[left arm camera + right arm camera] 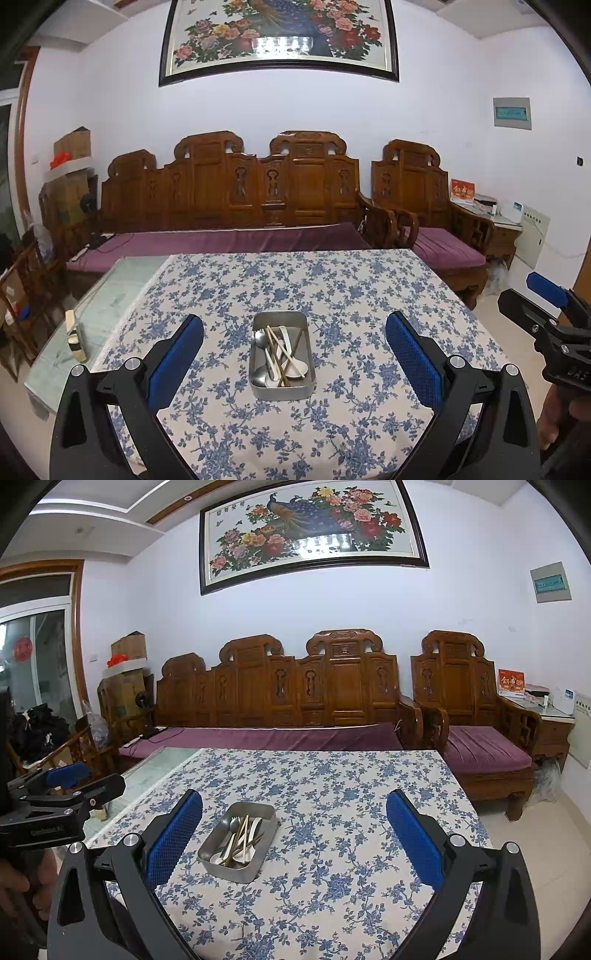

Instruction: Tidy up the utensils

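Note:
A rectangular metal tray (260, 387) stands on the blue-flowered tablecloth (332, 295) and holds a metal spoon (260, 341), white spoons (297, 367) and wooden chopsticks (275, 347) in a loose pile. My left gripper (294, 325) hangs open above the near table, the tray straight ahead between its blue fingers (177, 354). In the right wrist view the same tray (243, 873) lies ahead and to the left of my open right gripper (294, 805), its utensils (240, 836) jumbled together. Nothing sits between either pair of fingers.
A small cream block (75, 338) lies on the bare glass strip (110, 295) left of the cloth. Behind the table runs a carved wooden sofa (236, 192) with purple cushions, an armchair (436, 206) at right. Each gripper shows in the other's view, right gripper (554, 332) and left gripper (55, 805), each held by a hand.

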Demonstrator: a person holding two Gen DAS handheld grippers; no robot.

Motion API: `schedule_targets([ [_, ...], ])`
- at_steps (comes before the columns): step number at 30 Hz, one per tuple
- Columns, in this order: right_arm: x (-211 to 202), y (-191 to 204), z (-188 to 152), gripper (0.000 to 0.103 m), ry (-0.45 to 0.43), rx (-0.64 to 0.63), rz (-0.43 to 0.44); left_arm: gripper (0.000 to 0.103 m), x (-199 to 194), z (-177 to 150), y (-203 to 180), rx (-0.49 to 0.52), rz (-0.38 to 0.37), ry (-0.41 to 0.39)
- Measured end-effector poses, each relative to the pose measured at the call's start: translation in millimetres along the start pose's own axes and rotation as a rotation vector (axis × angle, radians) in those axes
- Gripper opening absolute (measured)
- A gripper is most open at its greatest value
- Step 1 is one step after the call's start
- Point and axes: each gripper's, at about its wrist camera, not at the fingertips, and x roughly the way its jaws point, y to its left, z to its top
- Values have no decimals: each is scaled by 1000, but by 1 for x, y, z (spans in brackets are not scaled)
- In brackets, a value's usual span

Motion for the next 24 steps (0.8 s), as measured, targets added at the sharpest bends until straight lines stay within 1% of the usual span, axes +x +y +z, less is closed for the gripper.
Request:
schedule_targets([
  [24,-1,-1,-1,100,-1,2,-2,95,-1,0,-3,3,-1,-3],
])
